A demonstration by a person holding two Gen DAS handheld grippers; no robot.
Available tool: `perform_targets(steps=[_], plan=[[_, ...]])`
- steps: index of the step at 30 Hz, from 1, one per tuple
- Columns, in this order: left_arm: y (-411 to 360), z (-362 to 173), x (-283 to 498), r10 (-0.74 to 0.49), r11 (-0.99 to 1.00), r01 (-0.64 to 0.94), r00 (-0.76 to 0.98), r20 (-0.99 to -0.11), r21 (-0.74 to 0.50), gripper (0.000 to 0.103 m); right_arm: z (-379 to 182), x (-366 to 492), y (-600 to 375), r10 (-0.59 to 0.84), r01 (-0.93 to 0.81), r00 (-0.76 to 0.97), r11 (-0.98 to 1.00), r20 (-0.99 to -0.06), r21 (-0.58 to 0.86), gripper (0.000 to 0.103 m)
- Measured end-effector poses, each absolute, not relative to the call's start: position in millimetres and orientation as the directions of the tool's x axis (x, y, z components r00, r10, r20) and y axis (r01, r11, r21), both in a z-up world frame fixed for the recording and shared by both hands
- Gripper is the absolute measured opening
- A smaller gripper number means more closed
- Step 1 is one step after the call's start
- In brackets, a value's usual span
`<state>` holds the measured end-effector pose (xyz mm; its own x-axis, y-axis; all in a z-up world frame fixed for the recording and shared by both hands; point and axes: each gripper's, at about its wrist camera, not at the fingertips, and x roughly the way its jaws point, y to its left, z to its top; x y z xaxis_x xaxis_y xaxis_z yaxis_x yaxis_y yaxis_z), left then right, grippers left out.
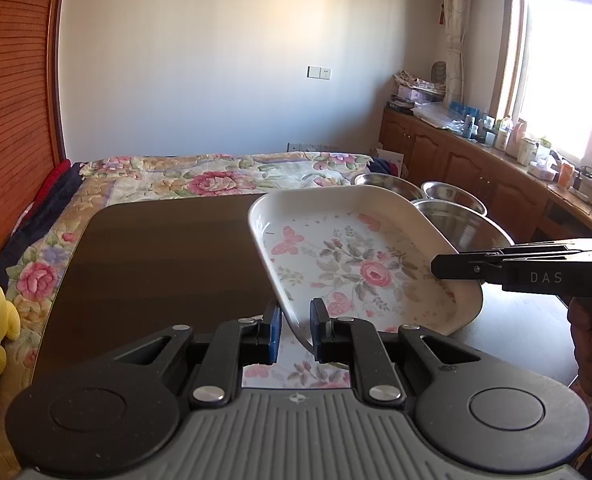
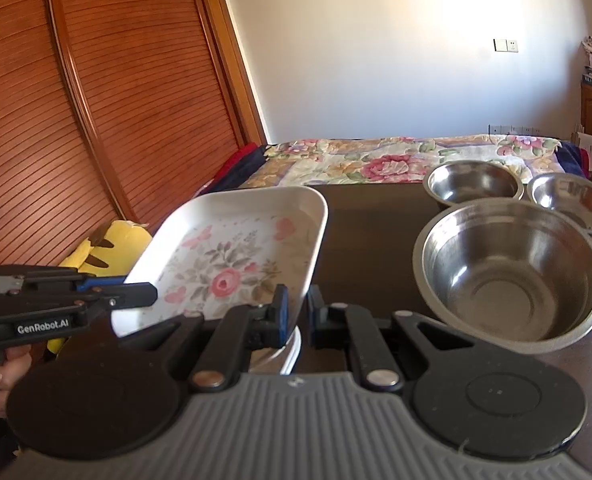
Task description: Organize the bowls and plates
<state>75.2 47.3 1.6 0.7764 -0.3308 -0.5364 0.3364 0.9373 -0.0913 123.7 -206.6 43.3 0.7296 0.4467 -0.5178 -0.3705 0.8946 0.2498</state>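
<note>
Floral plate (image 1: 360,264) tilted, long axis running away, both hand-held grippers clamping rim

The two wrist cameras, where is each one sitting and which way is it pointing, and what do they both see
Left wrist: sits on the left gripper, looks across the dark table toward the bed and window; the right gripper and a hand show at right.
Right wrist: sits on the right gripper, looks toward the bed and wooden door; the left gripper and a hand show at left.
Shared: the tilted floral tray, each gripper at one of its edges, and three steel bowls.
</note>
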Motion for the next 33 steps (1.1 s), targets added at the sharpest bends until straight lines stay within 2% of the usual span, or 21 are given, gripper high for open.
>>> perform_targets(steps=[33], plan=[[64.9, -39.4, 45.5, -0.315, 0.947, 0.292, 0.758, -0.57, -0.135, 0.017, 9.0, 98.3, -186.5, 0.468, -0.399, 0.697, 0.883, -0.543, 0.249, 0.011]])
